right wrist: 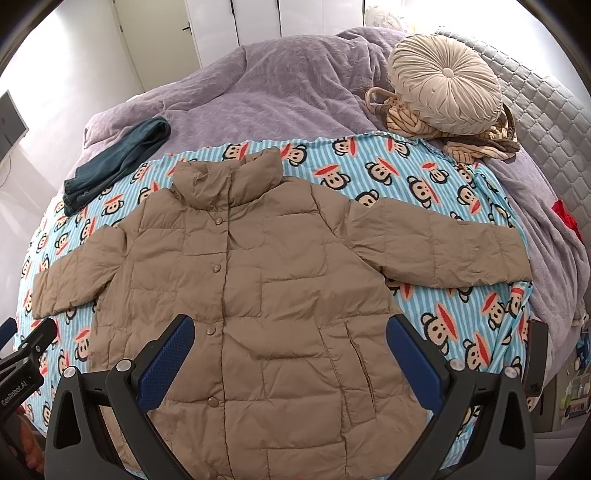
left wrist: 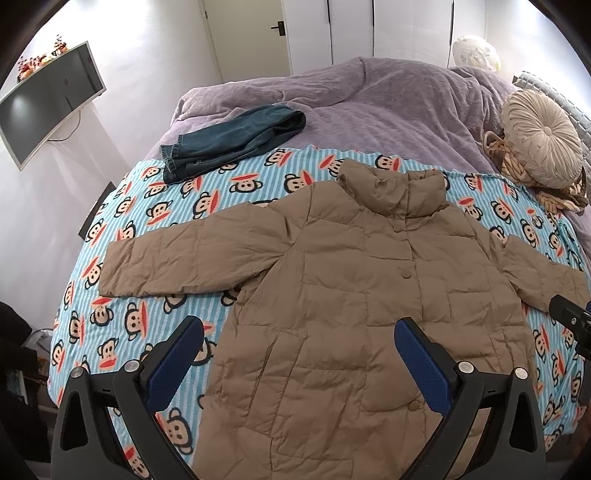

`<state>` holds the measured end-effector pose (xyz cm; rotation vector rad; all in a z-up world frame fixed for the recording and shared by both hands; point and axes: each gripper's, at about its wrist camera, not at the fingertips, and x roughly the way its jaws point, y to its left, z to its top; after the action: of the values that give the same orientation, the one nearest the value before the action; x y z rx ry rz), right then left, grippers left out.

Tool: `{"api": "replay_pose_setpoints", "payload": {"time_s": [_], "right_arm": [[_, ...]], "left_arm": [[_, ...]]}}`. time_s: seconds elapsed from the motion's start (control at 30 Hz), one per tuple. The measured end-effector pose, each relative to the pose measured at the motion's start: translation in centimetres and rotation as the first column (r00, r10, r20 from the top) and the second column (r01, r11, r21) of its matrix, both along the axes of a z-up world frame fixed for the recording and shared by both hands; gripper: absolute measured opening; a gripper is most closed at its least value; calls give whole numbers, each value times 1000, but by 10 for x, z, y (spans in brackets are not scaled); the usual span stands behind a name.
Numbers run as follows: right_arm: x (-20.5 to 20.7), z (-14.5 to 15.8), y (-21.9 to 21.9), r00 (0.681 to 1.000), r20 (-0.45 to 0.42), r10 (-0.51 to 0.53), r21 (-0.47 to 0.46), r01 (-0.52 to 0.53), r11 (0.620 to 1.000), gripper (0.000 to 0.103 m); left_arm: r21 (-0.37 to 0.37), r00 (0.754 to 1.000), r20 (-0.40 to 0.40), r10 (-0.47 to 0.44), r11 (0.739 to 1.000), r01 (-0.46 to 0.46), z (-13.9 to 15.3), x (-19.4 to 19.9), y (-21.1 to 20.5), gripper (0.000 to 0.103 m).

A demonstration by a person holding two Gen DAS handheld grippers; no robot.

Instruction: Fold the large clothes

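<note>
The bed (left wrist: 388,96) carries a striped sheet (left wrist: 110,332), and the jacket (left wrist: 351,295) lies flat on it, front up, snapped shut, collar at 12 o'clock, hem at 6. Both sleeves are spread out, toward 9 and 3. Nothing is folded yet; I judge the whole fold remains. Jeans (left wrist: 229,144) sit well clear at 11, a cushion (right wrist: 447,77) at 1. Bare sheet rings the sleeves, leaving room to swing them inward. The left gripper (left wrist: 299,350) and right gripper (right wrist: 290,350) hover above the hem, fingers spread wide, holding nothing.

bright white walls (left wrist: 155,55), a door (left wrist: 251,33), a wall-mounted screen (left wrist: 48,99).
</note>
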<state>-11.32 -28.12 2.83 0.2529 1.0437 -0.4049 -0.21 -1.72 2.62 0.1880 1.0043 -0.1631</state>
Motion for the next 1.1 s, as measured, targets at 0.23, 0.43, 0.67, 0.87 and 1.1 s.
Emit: {"api": "replay_pose_setpoints", "payload": {"time_s": [0.23,0.43,0.67,0.87,1.1], "right_arm": [[1,0,0,1000,-1,-1,0,1,1000,103],[1,0,1,1000,0,0,0,0,1000,103],[1,0,2,1000,0,-1,0,1,1000,103],[0,0,2,1000,1,-2,-1,2,1000,103],[1,1,3,1000,1,3,-2,-3,1000,103]], "left_arm": [[1,1000,0,-1,1000,1,0,1,1,103],[-1,1000,0,0,1000,0,0,1,1,103],[0,1000,0,1,1000,-1,0,1,1,103],[0,1000,1,0,1000,0,0,1,1,103],[0,1000,0,0,1000,0,0,1,2,103]]}}
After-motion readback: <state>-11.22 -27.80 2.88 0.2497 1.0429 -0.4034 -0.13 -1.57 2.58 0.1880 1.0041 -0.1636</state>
